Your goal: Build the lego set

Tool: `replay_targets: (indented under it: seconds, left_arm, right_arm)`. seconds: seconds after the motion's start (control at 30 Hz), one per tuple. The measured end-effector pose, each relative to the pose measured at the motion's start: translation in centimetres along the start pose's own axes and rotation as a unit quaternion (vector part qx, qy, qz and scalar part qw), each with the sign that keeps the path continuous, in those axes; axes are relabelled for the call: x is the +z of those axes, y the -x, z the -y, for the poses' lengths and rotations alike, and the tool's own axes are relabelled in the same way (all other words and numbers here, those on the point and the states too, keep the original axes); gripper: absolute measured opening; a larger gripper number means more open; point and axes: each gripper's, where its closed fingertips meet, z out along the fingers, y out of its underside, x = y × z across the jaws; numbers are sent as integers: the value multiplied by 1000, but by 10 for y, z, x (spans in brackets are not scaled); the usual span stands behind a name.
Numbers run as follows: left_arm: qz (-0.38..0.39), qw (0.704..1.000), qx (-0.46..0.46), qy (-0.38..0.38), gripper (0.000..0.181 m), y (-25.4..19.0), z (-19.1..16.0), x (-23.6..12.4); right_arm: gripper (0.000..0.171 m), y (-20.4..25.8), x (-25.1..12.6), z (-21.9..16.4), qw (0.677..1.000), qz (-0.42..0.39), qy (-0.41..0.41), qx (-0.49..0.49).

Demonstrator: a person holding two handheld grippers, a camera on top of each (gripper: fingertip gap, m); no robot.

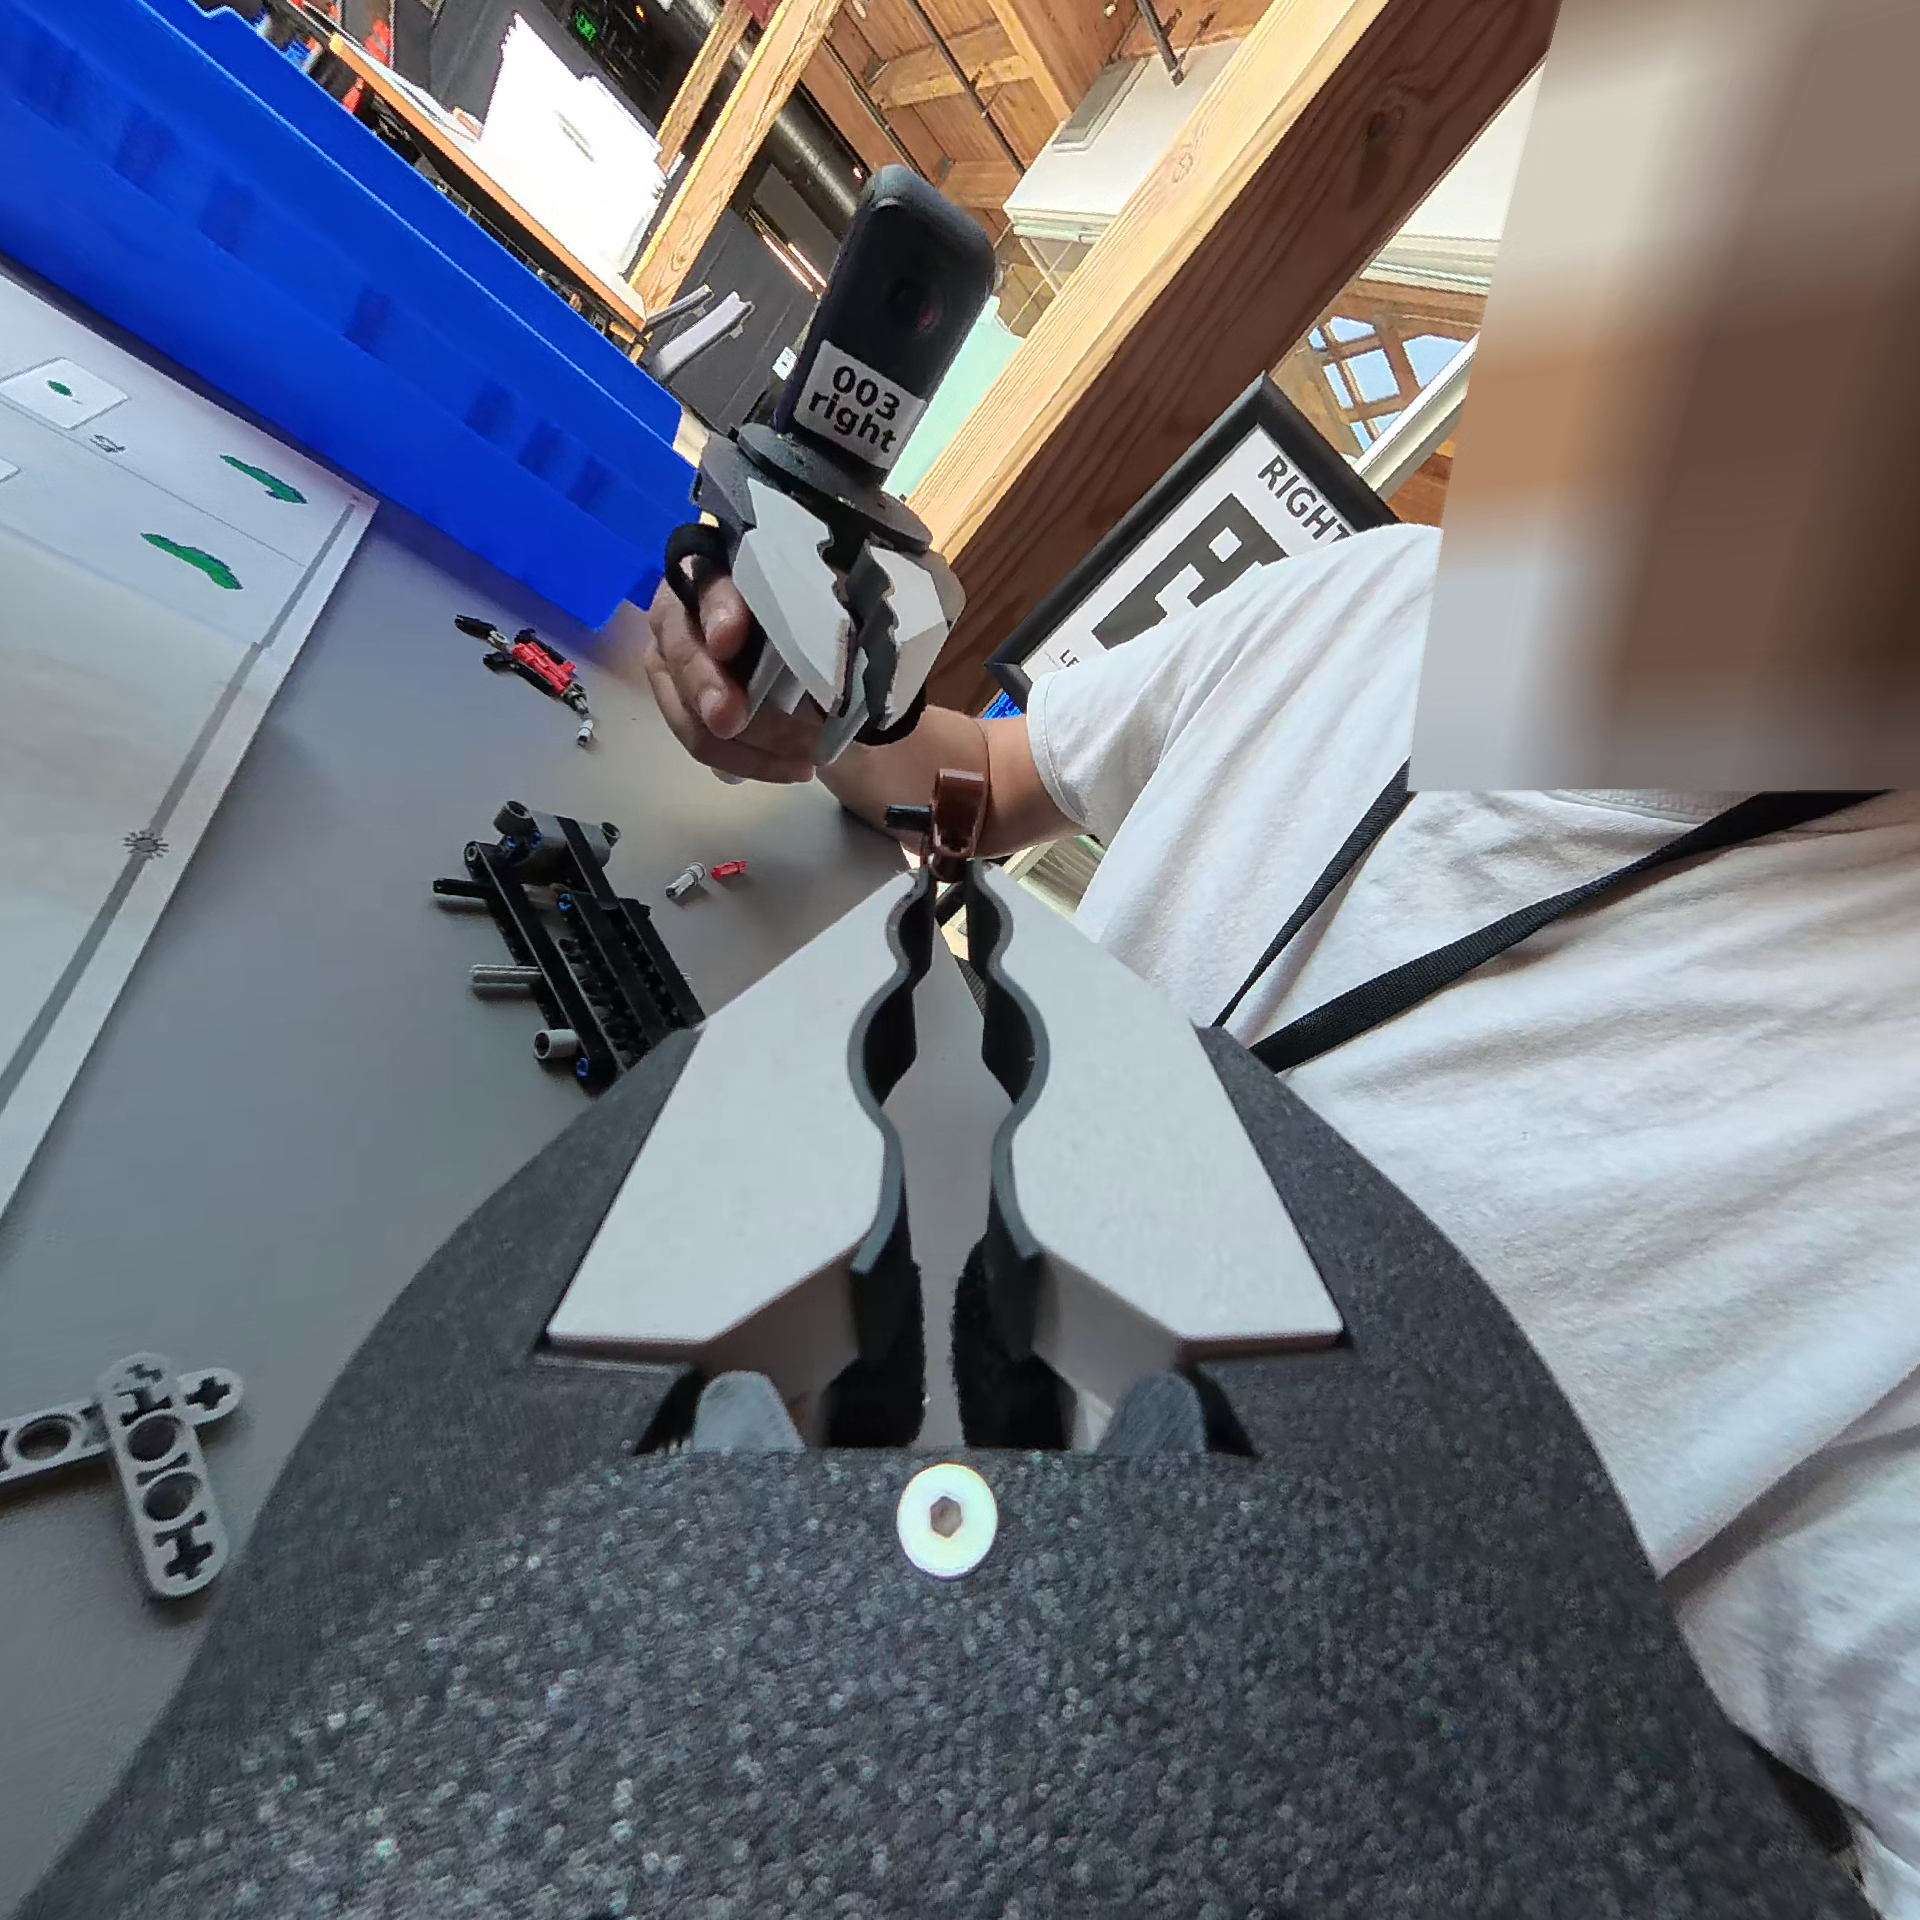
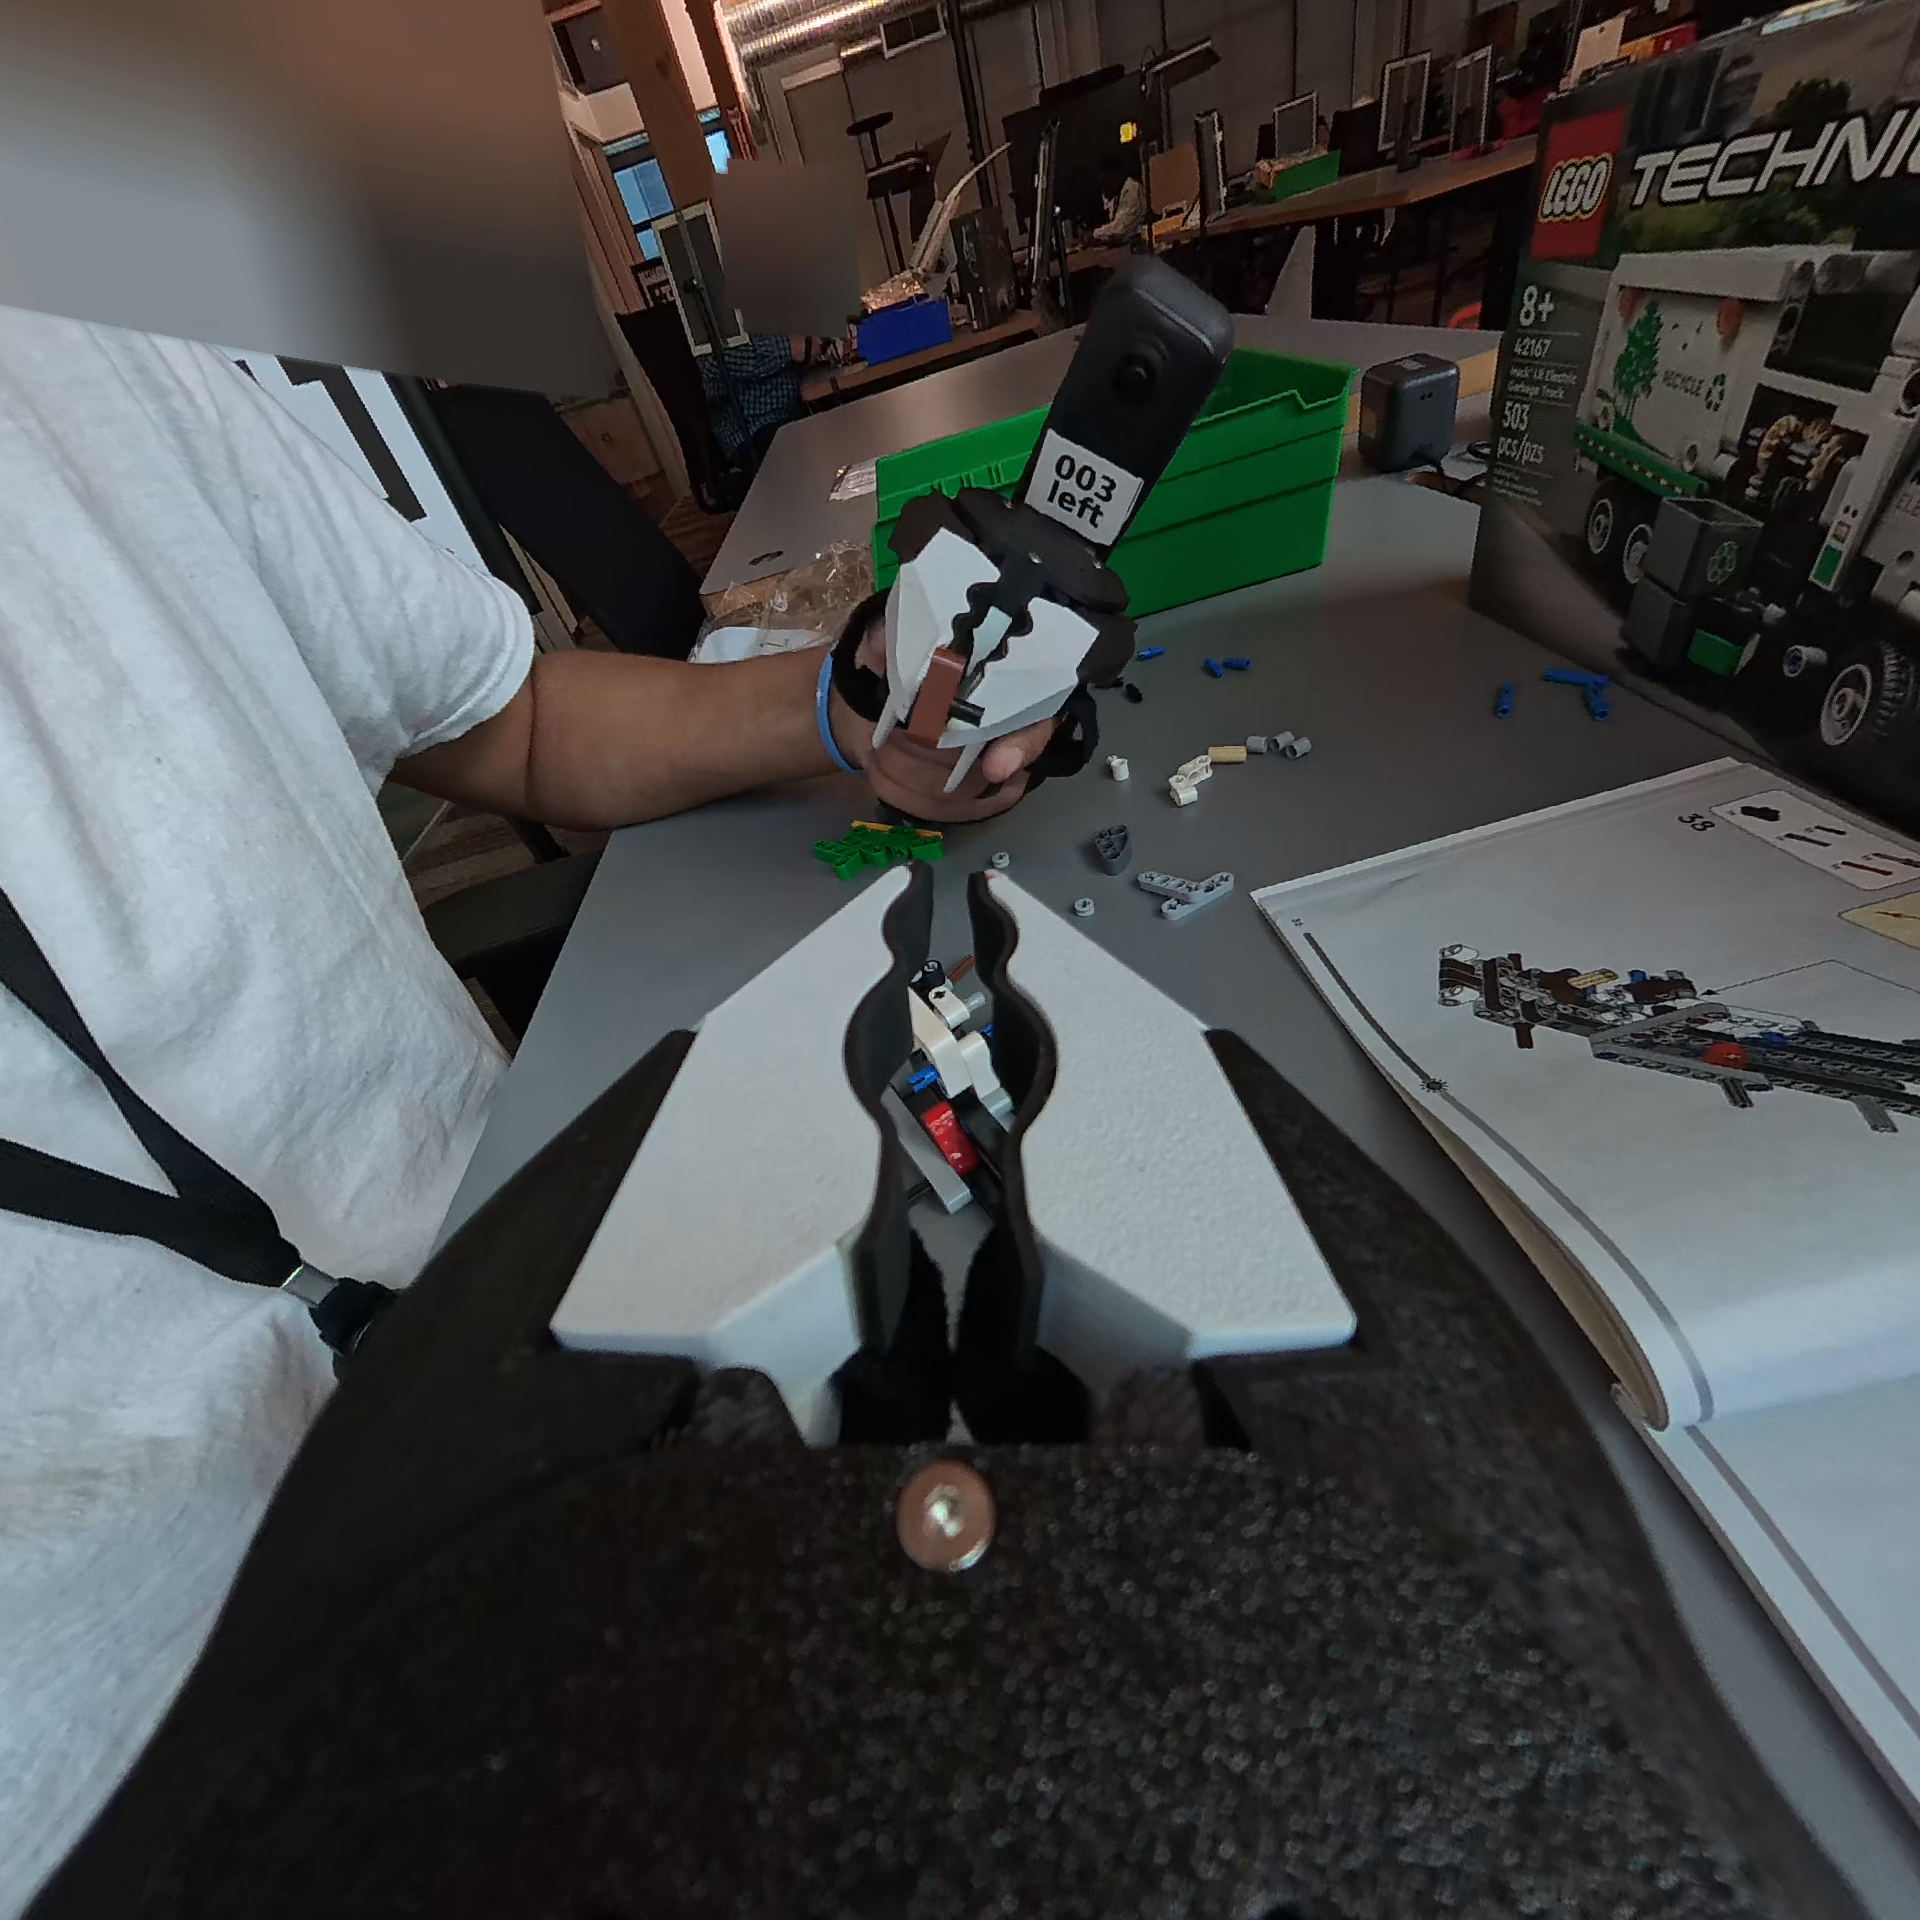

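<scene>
My left gripper (image 1: 943, 878) is shut on a small brown piece (image 1: 956, 816) with a black pin, held at the fingertips above the table edge. It also shows in the right wrist view (image 2: 951, 717), with the brown piece (image 2: 928, 701). My right gripper (image 2: 948, 883) has its fingers almost together with nothing at the tips. A small white, grey and red assembly (image 2: 951, 1081) shows through the gap, on the table below. The right gripper (image 1: 821, 717) is raised opposite the left one. A long black chassis assembly (image 1: 582, 956) lies on the grey table (image 1: 312, 1091).
A blue bin (image 1: 312, 291) and the open instruction booklet (image 2: 1610, 1039) flank the work area. A green bin (image 2: 1195, 499) and the set's box (image 2: 1714, 416) stand at the back. Loose grey beams (image 1: 156, 1455), green parts (image 2: 873, 847) and blue pins (image 2: 1558, 691) lie scattered.
</scene>
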Motion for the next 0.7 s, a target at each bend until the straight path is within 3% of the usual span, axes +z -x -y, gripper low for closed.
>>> replay_targets:
  seconds: [0.7]
  left_arm:
    - [-39,999,-6,-6,3,-8,-1,2]
  right_arm:
    - [6,4,0,0,1000,4,2,-3]
